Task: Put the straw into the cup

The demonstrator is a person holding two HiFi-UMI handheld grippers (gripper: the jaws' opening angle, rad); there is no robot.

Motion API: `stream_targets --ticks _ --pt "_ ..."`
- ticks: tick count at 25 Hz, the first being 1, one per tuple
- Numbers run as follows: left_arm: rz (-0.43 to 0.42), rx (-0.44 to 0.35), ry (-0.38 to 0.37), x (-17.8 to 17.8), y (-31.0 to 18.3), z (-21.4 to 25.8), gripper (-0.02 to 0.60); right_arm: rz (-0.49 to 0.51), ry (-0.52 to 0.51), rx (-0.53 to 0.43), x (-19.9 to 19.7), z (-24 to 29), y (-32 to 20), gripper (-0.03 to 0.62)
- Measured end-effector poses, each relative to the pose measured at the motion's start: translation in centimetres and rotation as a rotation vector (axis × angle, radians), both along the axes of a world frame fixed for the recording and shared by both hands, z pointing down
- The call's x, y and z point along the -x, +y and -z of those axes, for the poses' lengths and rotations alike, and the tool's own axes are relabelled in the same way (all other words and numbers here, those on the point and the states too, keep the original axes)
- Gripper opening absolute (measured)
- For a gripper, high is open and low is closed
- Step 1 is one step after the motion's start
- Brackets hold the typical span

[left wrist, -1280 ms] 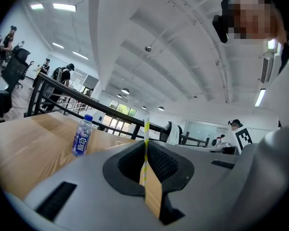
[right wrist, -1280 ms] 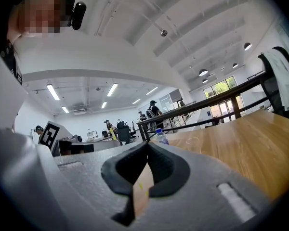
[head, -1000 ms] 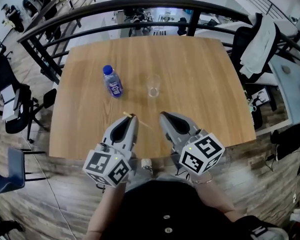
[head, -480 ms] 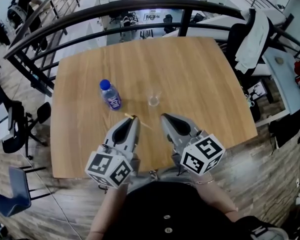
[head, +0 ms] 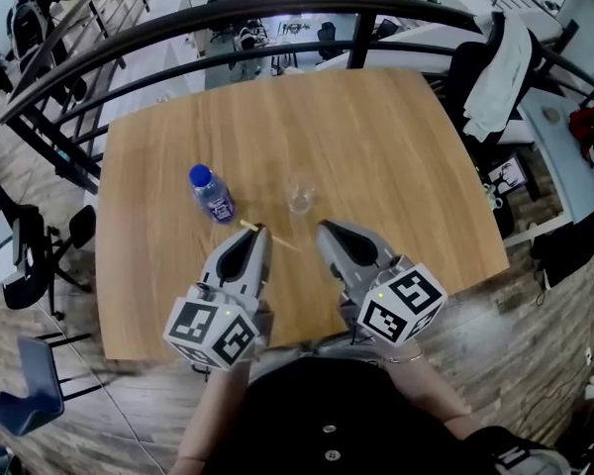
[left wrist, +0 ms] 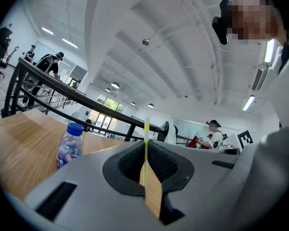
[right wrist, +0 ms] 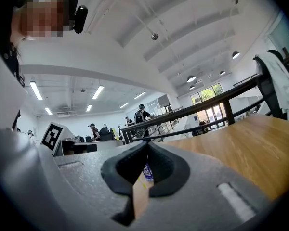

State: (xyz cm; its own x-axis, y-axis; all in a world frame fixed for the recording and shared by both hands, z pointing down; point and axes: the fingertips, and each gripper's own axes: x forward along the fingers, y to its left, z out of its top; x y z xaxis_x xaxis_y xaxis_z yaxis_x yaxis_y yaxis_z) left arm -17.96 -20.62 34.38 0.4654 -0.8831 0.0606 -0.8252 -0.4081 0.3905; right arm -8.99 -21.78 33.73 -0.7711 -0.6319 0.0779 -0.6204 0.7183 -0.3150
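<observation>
A clear cup point(head: 299, 195) stands upright near the middle of the wooden table point(head: 396, 137). My left gripper point(head: 260, 230) is shut on a thin yellow-and-white striped straw point(head: 277, 238), which lies crosswise at its tip, just short of the cup. In the left gripper view the straw point(left wrist: 146, 129) stands upright between the pads of my left gripper point(left wrist: 146, 143). My right gripper point(head: 323, 228) hovers beside it, shut and holding nothing, right of the straw's end. In the right gripper view its jaws point(right wrist: 145, 146) meet at the tip.
A blue-capped water bottle point(head: 211, 192) stands left of the cup; the left gripper view shows this bottle point(left wrist: 69, 146) too. A dark railing point(head: 277, 13) curves behind the table. Chairs point(head: 25, 255) sit at the left, and a white jacket point(head: 500, 62) hangs at the right.
Both grippers have moved forward together over the table's near edge. The cup and bottle now lie closer to their tips. The straw stays gripped in the left gripper.
</observation>
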Motion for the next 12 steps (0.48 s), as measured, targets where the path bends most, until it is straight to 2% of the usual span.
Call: stream_targets --ticks 6,12 --pt "0.010 0.010 -0.003 0.1 -1.5 0.2 0.032 0.017 0.003 0.021 -0.3 0.2 -1.5 -0.002" --pt "0.035 -0.005 0.011 0.8 -3.7 0.8 0.032 0.000 0.005 0.024 -2.2 0.0 -3.8 -0.002"
